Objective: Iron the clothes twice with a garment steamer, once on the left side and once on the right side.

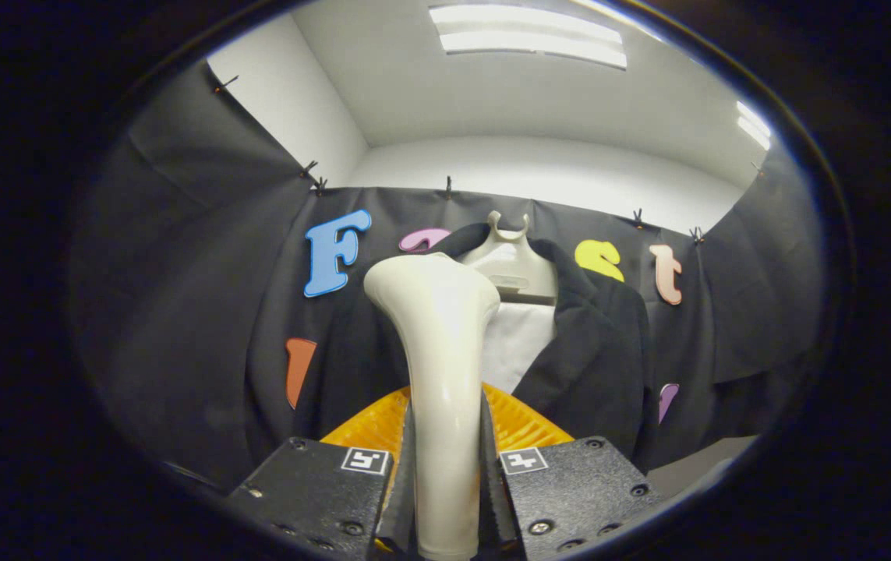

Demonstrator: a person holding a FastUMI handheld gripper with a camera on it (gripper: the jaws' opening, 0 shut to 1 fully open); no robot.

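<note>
Where the gripper sits nearest, both fingers are closed narrowly on the garment steamer handle, pressing either side (cream body, head upward). Beyond the steamer hangs the dark jacket on a pale hanger; behind it, black cloth wall; above, white ceiling with lit panels.

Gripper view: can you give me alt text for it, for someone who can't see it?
The hand-held gripper is shut on the handle of a cream garment steamer, whose head rises just ahead of the fingers. Beyond it, a dark jacket hangs on a pale hanger against the black cloth wall.
</note>
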